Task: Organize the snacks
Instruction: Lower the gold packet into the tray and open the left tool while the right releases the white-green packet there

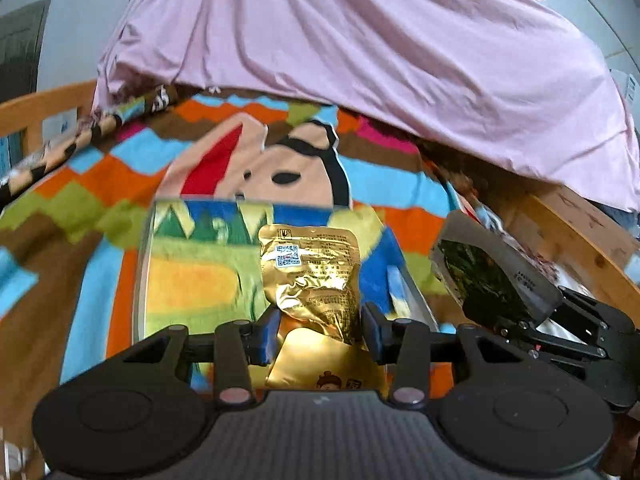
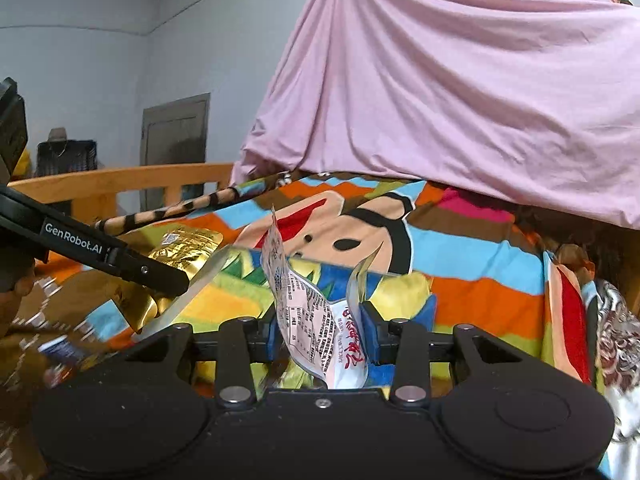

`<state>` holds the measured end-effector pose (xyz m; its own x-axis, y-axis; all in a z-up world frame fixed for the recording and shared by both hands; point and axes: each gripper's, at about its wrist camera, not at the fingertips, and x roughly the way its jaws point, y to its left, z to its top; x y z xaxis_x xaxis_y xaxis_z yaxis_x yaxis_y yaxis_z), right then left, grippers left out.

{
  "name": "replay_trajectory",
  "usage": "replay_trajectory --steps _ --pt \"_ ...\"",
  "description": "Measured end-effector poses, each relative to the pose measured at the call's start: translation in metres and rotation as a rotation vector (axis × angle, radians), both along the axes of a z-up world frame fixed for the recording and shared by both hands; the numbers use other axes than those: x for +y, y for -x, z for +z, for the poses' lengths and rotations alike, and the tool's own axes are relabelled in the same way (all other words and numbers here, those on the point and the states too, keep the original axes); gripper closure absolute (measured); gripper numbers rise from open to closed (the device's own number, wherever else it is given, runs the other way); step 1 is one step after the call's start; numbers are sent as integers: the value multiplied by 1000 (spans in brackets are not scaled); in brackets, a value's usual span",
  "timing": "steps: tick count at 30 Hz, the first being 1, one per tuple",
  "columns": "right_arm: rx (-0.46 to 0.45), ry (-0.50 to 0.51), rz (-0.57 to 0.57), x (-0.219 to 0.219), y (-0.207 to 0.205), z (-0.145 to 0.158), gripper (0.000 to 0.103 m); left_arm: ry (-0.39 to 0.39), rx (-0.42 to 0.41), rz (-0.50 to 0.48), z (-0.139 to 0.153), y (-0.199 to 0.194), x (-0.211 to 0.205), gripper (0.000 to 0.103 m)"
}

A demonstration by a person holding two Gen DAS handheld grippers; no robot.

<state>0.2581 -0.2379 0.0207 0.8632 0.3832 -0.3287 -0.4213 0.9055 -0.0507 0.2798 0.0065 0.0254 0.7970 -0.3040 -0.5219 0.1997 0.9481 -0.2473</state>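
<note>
Left gripper: jaws clenched on a gold foil snack packet. The packet stands up between the blue pads and extends forward of the jaws, its printed label side facing the camera. Below and ahead of the jaws lies a clear rectangular tray, resting on the bed's multicoloured cartoon blanket. The packet is over the tray; contact with the tray floor cannot be confirmed from this view.

Right gripper: jaws clenched on a white snack packet with red lettering. The packet rises upright from between the jaws, its top edge tilted toward the left. The near edge of the clear tray lies just ahead of the jaws and to their left.

In the left wrist view, the right gripper appears to the right of the left jaws, gripping its packet, whose dark face shows here. In the right wrist view, the left gripper enters from the left with the gold packet at its tip.

Beyond both jaws, a pink sheet drapes over the far end of the bed. A wooden bed rail runs behind the blanket.
</note>
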Motion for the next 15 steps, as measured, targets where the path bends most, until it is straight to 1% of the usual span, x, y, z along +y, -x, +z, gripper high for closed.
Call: replay_trajectory --steps 3,5,8,11,15 --pt "-2 -12 -27 7 -30 -8 62 5 -19 17 -9 -30 2 57" --pt "0 -17 -47 13 -50 -18 62 12 -20 35 -21 -49 2 57" --pt "19 -20 -73 22 -76 -35 62 25 6 60 -39 -76 3 57" --pt "46 -17 -95 28 -96 -51 62 34 36 75 -57 -94 2 57" --pt "80 11 -95 35 -112 -71 62 20 63 76 -75 -106 -2 57"
